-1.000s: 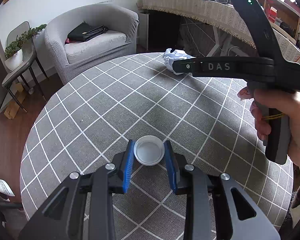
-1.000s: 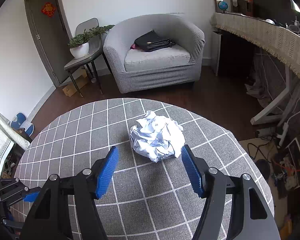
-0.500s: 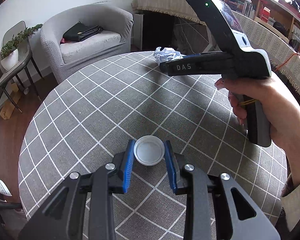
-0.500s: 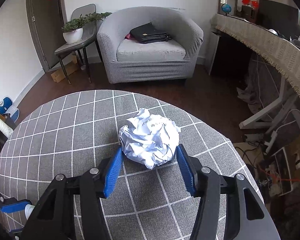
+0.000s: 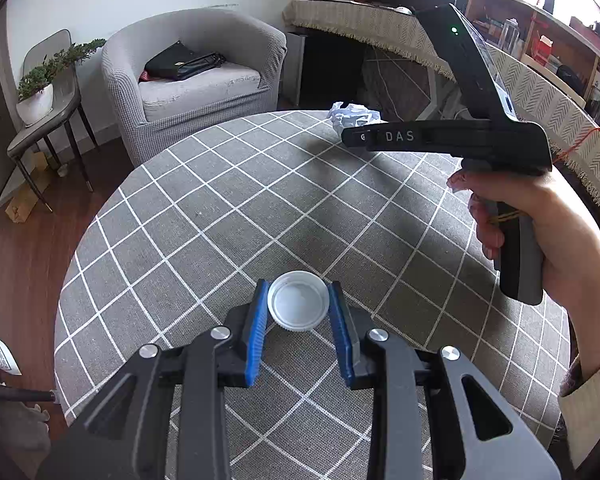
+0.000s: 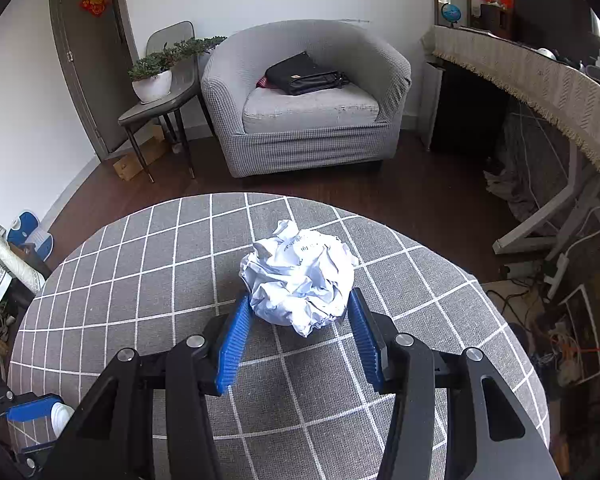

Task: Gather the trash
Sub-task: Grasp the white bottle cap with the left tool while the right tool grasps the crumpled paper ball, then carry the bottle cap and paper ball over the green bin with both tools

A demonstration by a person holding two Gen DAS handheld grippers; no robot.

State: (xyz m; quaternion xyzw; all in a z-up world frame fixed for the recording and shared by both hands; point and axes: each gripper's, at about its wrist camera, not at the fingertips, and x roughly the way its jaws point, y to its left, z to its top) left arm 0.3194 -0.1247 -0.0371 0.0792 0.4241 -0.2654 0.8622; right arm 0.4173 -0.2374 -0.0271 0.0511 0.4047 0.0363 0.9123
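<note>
My left gripper [image 5: 299,312] is pinching a white bottle cap [image 5: 299,306], both blue pads pressed against its rim. The cap faces hollow side up and holds nothing. It sits over the near part of the round table [image 5: 220,216], covered in grey checked cloth; whether it is lifted clear of the cloth I cannot tell.

My right gripper [image 6: 300,312] has just been closing, with the crumpled paper ball [image 6: 300,276] between its pads. Both pads now meet the ball's sides. The ball lies near the table's far edge, at about 1 o'clock from the cap in the left wrist view. There the gripper's black body covers the ball's lower part, and the jaws themselves are hidden.

A hand [image 5: 540,232] grips the right tool's handle at 3 o'clock, its sleeve cut off by the frame edge.

Beyond the table, at 11 o'clock, stands a grey armchair [image 6: 308,92] with a black bag [image 6: 304,74] on its seat; the bag's contents are not visible. A white pot [image 6: 153,85] holding a green plant sits on a side chair. In the right wrist view, the left gripper shows only as a blue pad and a sliver of white at 8 o'clock.
</note>
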